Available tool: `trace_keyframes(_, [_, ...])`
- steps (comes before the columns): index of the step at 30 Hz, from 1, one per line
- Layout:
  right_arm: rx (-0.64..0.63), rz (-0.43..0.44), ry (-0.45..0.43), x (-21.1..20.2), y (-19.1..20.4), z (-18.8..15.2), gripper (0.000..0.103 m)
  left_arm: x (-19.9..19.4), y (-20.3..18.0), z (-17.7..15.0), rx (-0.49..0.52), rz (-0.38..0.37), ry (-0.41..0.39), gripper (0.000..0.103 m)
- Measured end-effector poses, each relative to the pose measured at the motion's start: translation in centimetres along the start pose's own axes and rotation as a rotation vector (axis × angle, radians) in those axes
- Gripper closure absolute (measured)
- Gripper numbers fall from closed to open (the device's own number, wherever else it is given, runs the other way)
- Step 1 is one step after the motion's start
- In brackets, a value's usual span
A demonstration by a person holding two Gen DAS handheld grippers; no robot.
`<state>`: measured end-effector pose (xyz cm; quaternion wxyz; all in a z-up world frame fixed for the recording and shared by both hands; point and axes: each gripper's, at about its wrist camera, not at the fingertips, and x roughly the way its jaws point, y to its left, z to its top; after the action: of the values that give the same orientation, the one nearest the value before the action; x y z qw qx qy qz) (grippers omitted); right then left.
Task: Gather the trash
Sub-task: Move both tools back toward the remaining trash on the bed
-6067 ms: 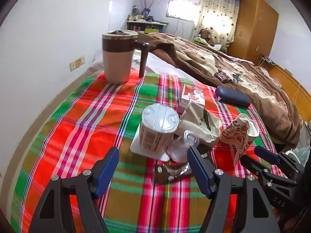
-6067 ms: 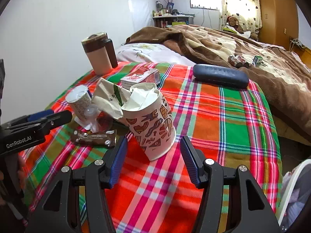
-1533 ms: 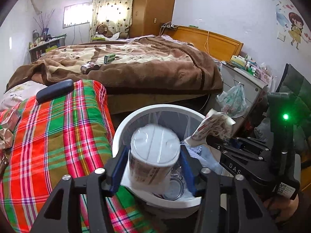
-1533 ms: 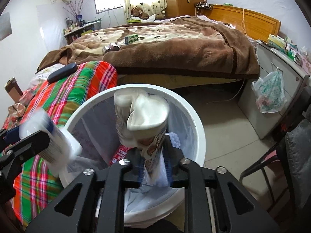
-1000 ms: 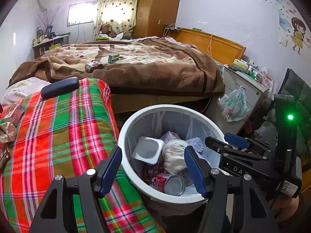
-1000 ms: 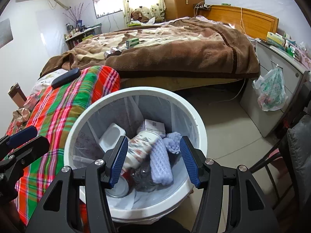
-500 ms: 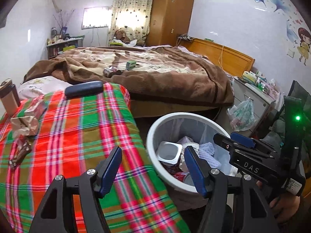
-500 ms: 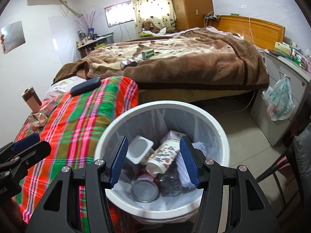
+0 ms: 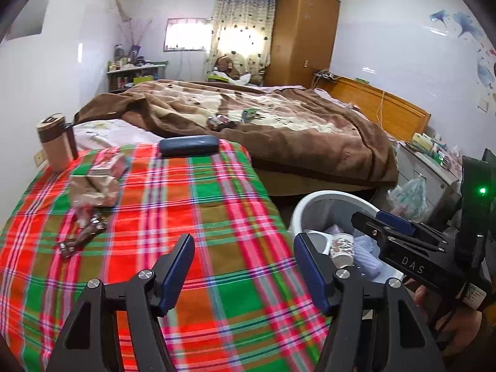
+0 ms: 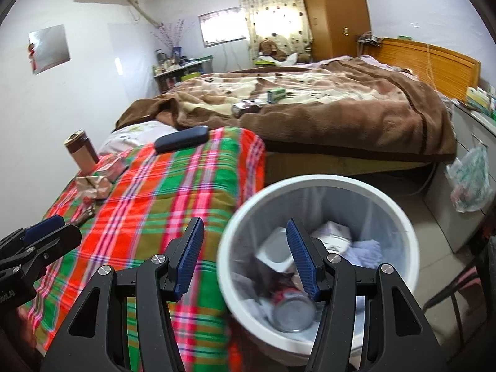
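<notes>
**Two cups binned, wrappers left**

Both tools are empty with jaws apart: the left tool (image 9: 243, 263) over the plaid-covered tabletop (image 9: 192, 204), the right tool (image 10: 245, 255) above the round white plastic trash bin (image 10: 384, 198). The patterned paper cup (image 9: 341, 248) lies in the bin, right of the left tool. Far ahead-left of it remain the crumpled paper bag (image 9: 93, 186), small carton (image 9: 113, 162) and dark snack wrapper (image 9: 82, 237).

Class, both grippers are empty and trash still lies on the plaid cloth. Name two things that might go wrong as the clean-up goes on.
1. The crumpled paper bag and snack wrapper lie near the lidded mug, so a reach might knock it over.
2. The glasses case might be mistaken for trash and go into the bin.
</notes>
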<state>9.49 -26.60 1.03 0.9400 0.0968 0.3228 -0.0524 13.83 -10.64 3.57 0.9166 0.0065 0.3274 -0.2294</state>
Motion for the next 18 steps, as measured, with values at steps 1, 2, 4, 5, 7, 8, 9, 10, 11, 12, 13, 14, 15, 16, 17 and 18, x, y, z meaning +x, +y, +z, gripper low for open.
trace_keyframes(1, [-0.006, 0.008, -0.001, 0.0, 0.3, 0.0, 0.046, -0.2, 0.5, 0.0, -0.006, 0.012, -0.003, 0.037])
trace_keyframes(2, [-0.014, 0.017, -0.001, 0.2, 0.8, 0.1, 0.046, -0.4, 1.1, -0.1, -0.01, 0.025, -0.006, 0.037])
trace_keyframes(4, [-0.024, 0.032, 0.005, 0.4, 1.5, 0.1, 0.046, -0.7, 2.3, -0.2, -0.03, 0.042, -0.007, 0.037])
trace_keyframes(5, [-0.031, 0.043, 0.009, 0.6, 2.0, 0.1, 0.046, -0.9, 3.1, -0.3, -0.049, 0.044, -0.006, 0.037])
trace_keyframes(7, [-0.044, 0.056, 0.013, 0.8, 2.7, 0.2, 0.046, -1.2, 4.2, -0.4, -0.068, 0.056, -0.01, 0.037])
trace_keyframes(8, [-0.052, 0.062, 0.014, 0.9, 3.1, 0.2, 0.046, -1.4, 5.0, -0.5, -0.073, 0.071, -0.014, 0.037])
trace_keyframes(9, [-0.06, 0.069, 0.016, 1.0, 3.5, 0.3, 0.046, -1.6, 5.5, -0.6, -0.077, 0.082, -0.015, 0.037])
trace_keyframes(10, [-0.066, 0.075, 0.016, 1.1, 3.9, 0.3, 0.046, -1.8, 6.3, -0.7, -0.09, 0.092, -0.015, 0.037])
trace_keyframes(11, [-0.07, 0.08, 0.016, 1.2, 4.2, 0.4, 0.046, -1.9, 7.0, -0.7, -0.102, 0.096, -0.017, 0.037])
trace_keyframes(12, [-0.077, 0.088, 0.017, 1.4, 4.6, 0.5, 0.046, -2.1, 7.6, -0.7, -0.112, 0.1, -0.019, 0.037])
trace_keyframes(13, [-0.08, 0.092, 0.018, 1.4, 5.0, 0.5, 0.046, -2.2, 8.3, -0.8, -0.124, 0.11, -0.019, 0.037])
trace_keyframes(14, [-0.088, 0.103, 0.02, 1.6, 5.4, 0.6, 0.046, -2.4, 9.0, -0.9, -0.134, 0.122, -0.022, 0.037])
trace_keyframes(15, [-0.095, 0.112, 0.021, 1.8, 5.8, 0.6, 0.046, -2.6, 9.6, -1.0, -0.141, 0.131, -0.023, 0.037])
trace_keyframes(16, [-0.105, 0.117, 0.023, 2.0, 6.2, 0.7, 0.046, -2.7, 10.2, -1.1, -0.147, 0.141, -0.022, 0.037])
trace_keyframes(17, [-0.114, 0.119, 0.025, 2.1, 6.6, 0.7, 0.046, -2.8, 11.0, -1.2, -0.155, 0.161, -0.02, 0.037])
trace_keyframes(18, [-0.127, 0.123, 0.026, 2.4, 7.0, 0.7, 0.046, -2.8, 11.5, -1.3, -0.158, 0.17, -0.019, 0.037])
